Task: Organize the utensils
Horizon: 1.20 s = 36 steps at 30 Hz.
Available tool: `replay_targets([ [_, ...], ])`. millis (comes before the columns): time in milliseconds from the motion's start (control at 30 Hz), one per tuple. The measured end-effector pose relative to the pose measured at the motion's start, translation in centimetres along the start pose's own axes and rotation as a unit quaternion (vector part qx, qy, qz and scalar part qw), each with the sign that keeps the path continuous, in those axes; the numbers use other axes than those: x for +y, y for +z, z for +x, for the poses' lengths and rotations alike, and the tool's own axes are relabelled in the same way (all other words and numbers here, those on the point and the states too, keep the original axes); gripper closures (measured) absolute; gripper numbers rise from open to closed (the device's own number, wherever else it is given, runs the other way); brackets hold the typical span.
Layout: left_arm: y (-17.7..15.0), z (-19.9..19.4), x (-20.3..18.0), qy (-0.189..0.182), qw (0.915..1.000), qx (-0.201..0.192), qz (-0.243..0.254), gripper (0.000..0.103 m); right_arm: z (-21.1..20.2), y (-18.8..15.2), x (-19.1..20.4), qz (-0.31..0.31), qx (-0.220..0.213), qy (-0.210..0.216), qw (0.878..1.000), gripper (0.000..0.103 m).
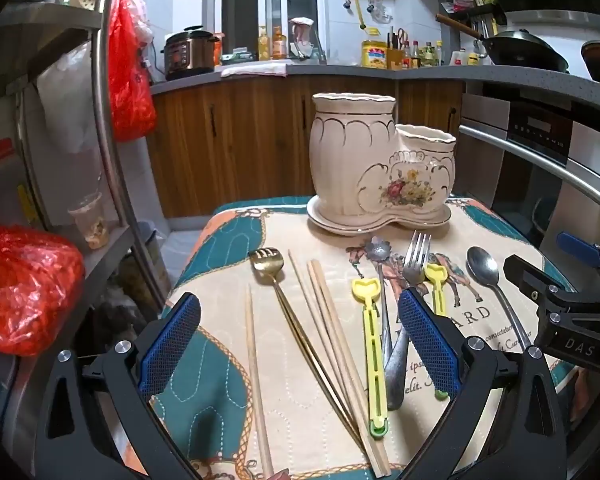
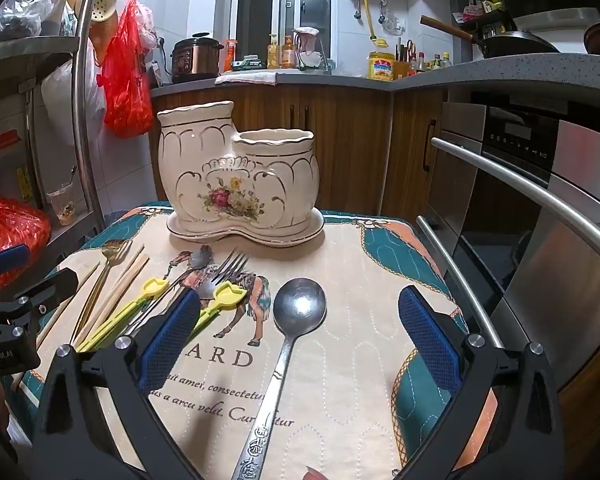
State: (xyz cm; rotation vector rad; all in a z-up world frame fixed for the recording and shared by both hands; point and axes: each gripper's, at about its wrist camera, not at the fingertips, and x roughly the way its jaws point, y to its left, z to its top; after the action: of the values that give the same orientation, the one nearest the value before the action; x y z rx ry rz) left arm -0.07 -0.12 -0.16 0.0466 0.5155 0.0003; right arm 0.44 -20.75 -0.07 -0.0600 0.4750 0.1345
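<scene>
A cream ceramic two-pot utensil holder point(image 1: 376, 168) point(image 2: 236, 176) stands at the back of a quilted mat point(image 1: 284, 408). On the mat lie wooden chopsticks point(image 1: 332, 344), a gold spork point(image 1: 296, 332), two yellow plastic picks point(image 1: 372, 352), a steel fork point(image 1: 414, 264), a flower-headed spoon point(image 1: 376, 250) and a steel spoon point(image 2: 296, 312). My left gripper point(image 1: 300, 344) is open above the chopsticks and gold spork. My right gripper point(image 2: 300, 340) is open with the steel spoon between its fingers, not touching it.
A metal shelf rack point(image 1: 100, 120) with red plastic bags point(image 1: 20, 288) stands to the left. An oven with steel handles point(image 2: 520, 184) is on the right. A kitchen counter point(image 1: 340, 70) with a pressure cooker and bottles runs behind.
</scene>
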Motion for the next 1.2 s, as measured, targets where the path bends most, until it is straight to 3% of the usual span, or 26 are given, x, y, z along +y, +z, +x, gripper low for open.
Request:
replay_targets([
  [1200, 0.0, 0.09, -0.13, -0.002, 1.0, 0.002, -0.003, 0.005, -0.01, -0.09, 0.22, -0.003, 0.003, 0.0, 1.0, 0.005],
])
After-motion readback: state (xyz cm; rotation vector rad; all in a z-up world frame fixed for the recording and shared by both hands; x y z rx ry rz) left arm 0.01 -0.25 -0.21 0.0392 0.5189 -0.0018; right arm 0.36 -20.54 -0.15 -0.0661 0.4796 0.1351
